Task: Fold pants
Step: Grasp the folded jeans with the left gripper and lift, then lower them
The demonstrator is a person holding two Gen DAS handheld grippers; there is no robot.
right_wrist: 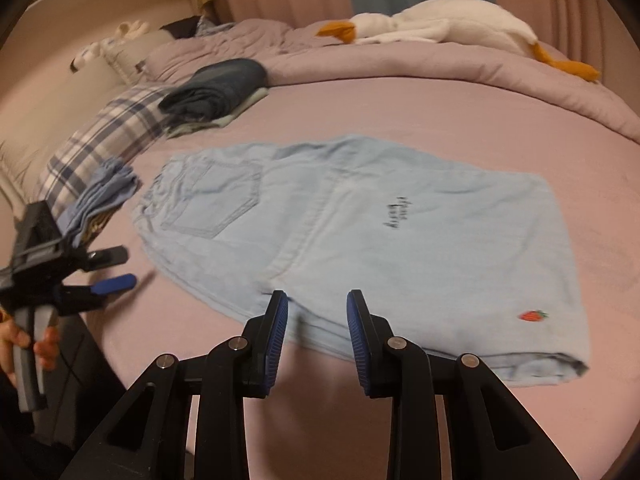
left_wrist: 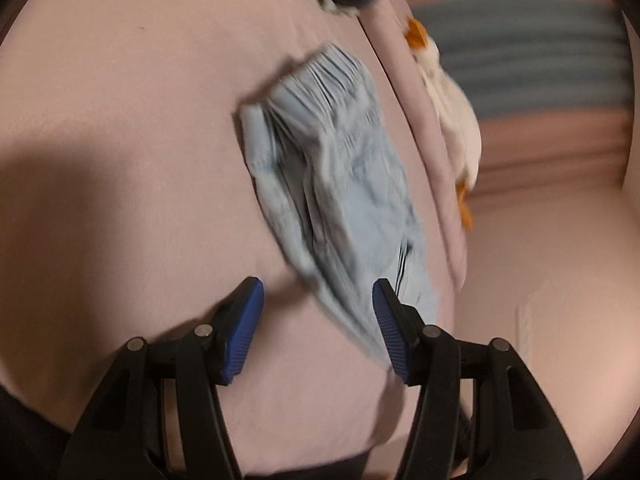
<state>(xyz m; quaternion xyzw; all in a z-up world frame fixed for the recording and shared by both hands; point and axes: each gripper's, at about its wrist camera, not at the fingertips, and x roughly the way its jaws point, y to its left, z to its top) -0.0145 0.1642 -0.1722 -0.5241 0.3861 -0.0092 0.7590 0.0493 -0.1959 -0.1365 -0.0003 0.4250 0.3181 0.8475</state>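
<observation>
The pants (right_wrist: 360, 232) are pale blue, with a small red strawberry (right_wrist: 533, 315) and dark lettering (right_wrist: 397, 213). The bed sheet (right_wrist: 400, 104) is pink. The plush goose (right_wrist: 440, 24) is white with orange beak and feet. The pillow (right_wrist: 104, 140) has a blue and white check. The folded clothes (right_wrist: 220, 86) are dark blue. Both grippers have blue pads (right_wrist: 276, 340) on black arms.

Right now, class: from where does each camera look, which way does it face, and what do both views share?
Left wrist: sits on the left claw, looks down at the light blue pants on the pink bed; its open blue-padded fingers show.
Right wrist: sits on the right claw, faces across the bed toward the curtains; a hand shows holding the left claw.
Shared: pants, goose plush.
</observation>
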